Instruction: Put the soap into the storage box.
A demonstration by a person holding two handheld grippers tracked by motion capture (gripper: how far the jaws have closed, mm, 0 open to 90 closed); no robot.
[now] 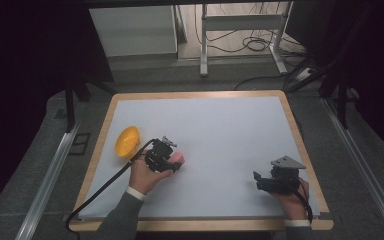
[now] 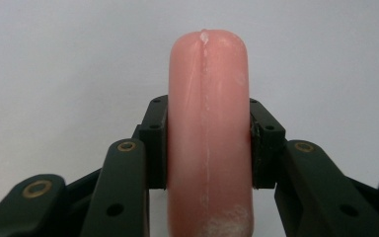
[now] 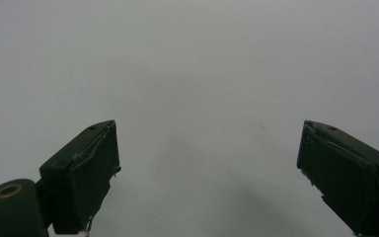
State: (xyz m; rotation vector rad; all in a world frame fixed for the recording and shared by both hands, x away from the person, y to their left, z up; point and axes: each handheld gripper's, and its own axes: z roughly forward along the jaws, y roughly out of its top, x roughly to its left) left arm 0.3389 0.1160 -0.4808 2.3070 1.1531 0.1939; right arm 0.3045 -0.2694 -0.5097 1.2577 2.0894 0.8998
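- Pale grey mat (image 1: 215, 145) covers a wood-edged table (image 1: 100, 150), with dark floor, cables and a white desk frame (image 1: 240, 30) behind it.
- Left hand (image 1: 142, 177) comes in from the bottom at an angle, sleeve at the wrist, holding the left gripper (image 1: 172, 159) over the left half of the mat with its nose aimed right. A black cable (image 1: 102, 187) loops from it down to the near table edge.
- Right hand (image 1: 294, 197) sits near the bottom right corner with the right gripper (image 1: 256, 179) pointing left, grey three-cornered plate (image 1: 287, 162) on top.
- Yellow bowl (image 1: 127, 141) sits tilted on the mat close to the left edge, just beside the left gripper's back end.
- Left gripper view gets right up close: its jaws are clamped on both sides of a pink sausage (image 2: 208, 133), which runs lengthwise between them and sticks out past the tips. There's a pale seam down the middle and whitish scuffing near the bottom. From the high view it's just a small pink blob (image 1: 177, 160) at the gripper's nose.
- Right gripper view has its jaws spread wide apart with nothing but bare mat between them.
- Can't tell if the sausage touches the mat or hangs above it. Its near end is cut off by the frame.
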